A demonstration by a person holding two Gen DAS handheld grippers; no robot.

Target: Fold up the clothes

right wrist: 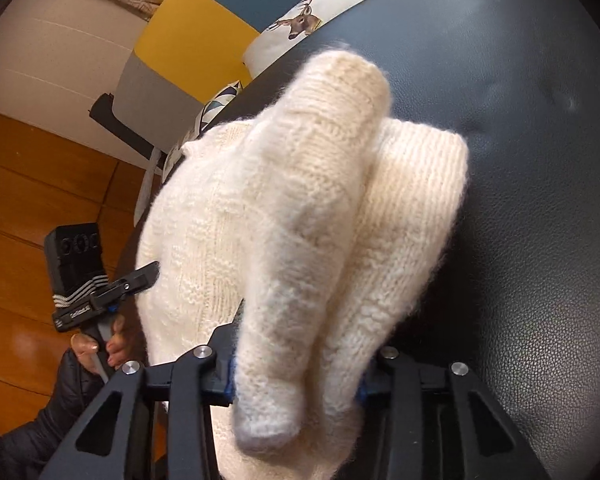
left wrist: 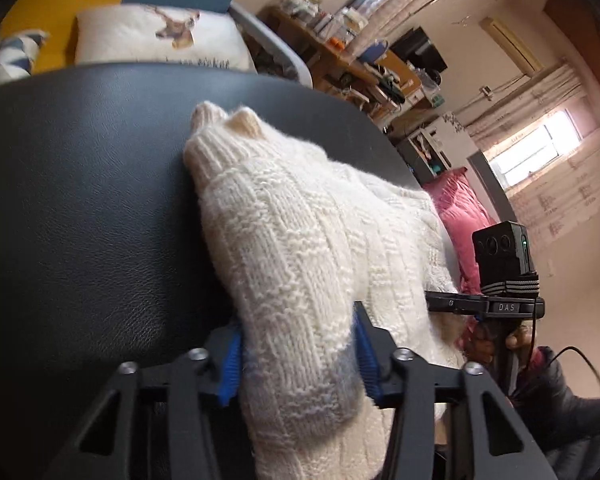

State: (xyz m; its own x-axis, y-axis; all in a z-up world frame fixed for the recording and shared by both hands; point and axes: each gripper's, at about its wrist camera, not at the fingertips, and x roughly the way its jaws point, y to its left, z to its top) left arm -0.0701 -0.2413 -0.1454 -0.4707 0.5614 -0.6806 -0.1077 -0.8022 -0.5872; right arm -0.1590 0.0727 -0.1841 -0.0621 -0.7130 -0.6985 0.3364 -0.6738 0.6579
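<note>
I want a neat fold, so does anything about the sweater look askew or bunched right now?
Yes. The cream knit sweater is heaped on the black leather seat, not flat. Both the left gripper and right gripper clamp thick bunched folds.

Showing cream-white on the sweater (left wrist: pixel 300 248), knitted in a basket-weave block pattern with ribbed cuffs. Showing black, pebbled leather on the seat (left wrist: pixel 80 200). Wearing blue pads (left wrist: pixel 230 364) on black tongs (left wrist: pixel 298 360). Displaying a brown deer print on the white pillow (left wrist: pixel 156 36). Glowing pink on the cloth (left wrist: pixel 460 208). Showing yellow, teal and grey blocks on the panel (right wrist: pixel 196 36); orange-brown wood on the floor (right wrist: pixel 32 184).
</note>
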